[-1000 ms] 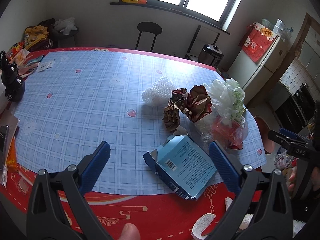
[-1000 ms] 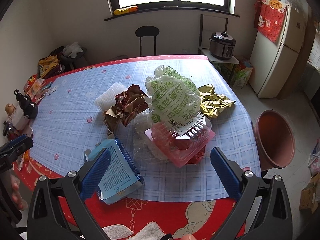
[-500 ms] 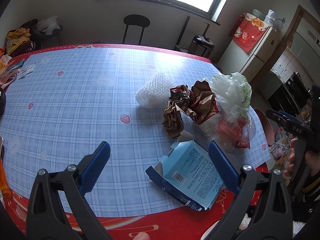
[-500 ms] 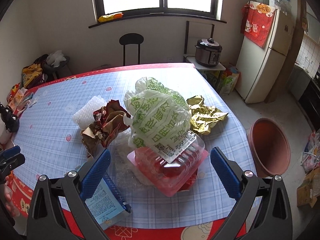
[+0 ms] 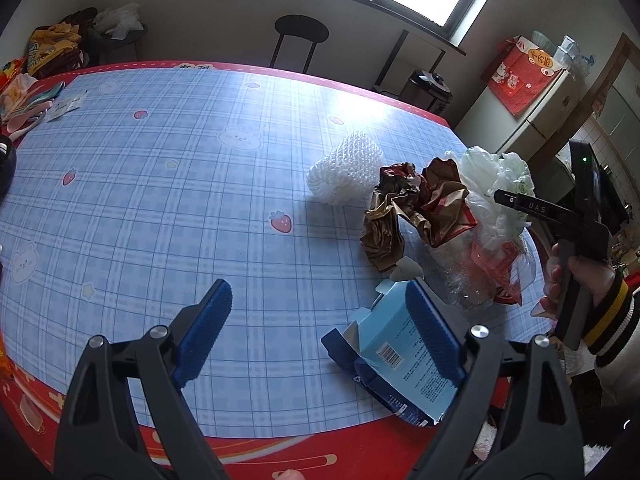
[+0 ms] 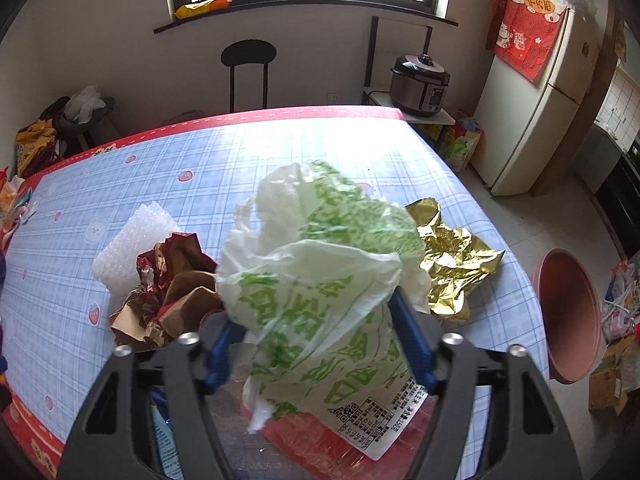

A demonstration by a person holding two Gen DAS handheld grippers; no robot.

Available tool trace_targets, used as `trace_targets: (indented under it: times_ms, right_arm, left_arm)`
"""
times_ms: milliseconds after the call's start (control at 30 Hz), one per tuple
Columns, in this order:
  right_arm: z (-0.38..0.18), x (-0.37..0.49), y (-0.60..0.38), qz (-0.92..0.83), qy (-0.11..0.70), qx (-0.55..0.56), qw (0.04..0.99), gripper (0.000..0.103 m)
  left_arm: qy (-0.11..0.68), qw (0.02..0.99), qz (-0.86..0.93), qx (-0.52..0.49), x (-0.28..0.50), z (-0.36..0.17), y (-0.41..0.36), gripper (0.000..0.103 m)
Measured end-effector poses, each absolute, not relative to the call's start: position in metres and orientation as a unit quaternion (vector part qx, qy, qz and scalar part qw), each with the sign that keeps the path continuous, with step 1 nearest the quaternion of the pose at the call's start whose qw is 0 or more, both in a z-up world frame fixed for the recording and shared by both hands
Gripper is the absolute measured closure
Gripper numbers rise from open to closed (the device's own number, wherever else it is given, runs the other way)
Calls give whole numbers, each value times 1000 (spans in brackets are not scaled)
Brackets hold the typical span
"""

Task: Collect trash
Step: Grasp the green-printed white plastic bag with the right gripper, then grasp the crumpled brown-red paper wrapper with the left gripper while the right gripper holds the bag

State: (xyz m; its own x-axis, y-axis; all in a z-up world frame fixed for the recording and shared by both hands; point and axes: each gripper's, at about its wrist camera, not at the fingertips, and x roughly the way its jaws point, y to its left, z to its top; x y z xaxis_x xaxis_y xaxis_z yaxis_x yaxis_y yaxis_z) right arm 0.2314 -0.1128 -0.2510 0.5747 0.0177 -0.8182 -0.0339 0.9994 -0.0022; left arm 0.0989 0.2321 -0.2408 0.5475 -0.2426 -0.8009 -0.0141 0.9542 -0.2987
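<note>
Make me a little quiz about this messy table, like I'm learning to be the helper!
1. True or false: in the right wrist view, the gold foil lies left of the white-and-green plastic bag.
2. What sits between the fingers of the right hand-held gripper? A) a blue box B) the plastic bag C) bubble wrap
3. What colour is the round tub at that picture's right edge?

Key
1. False: the gold foil lies to the right of the plastic bag.
2. B: the jaws have just been closing, with the plastic bag bunched between them.
3. Reddish-brown.
</note>
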Motion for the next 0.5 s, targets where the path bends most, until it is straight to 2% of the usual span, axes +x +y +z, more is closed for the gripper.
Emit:
trace_targets:
  times_ms: [33, 133, 500]
  right_arm:
    - [-249, 226, -112, 18, 453, -11, 891, 62]
    - [-240, 213, -109, 35, 434, -19, 900, 73]
    - [-209, 174, -116, 40, 389, 3, 921, 75]
  left_arm:
    - [474, 867, -63, -142, 99, -243, 234, 17]
    - [476, 864, -60, -153, 105, -246, 238, 20]
    - [473, 870, -103, -92, 171, -248, 206, 23]
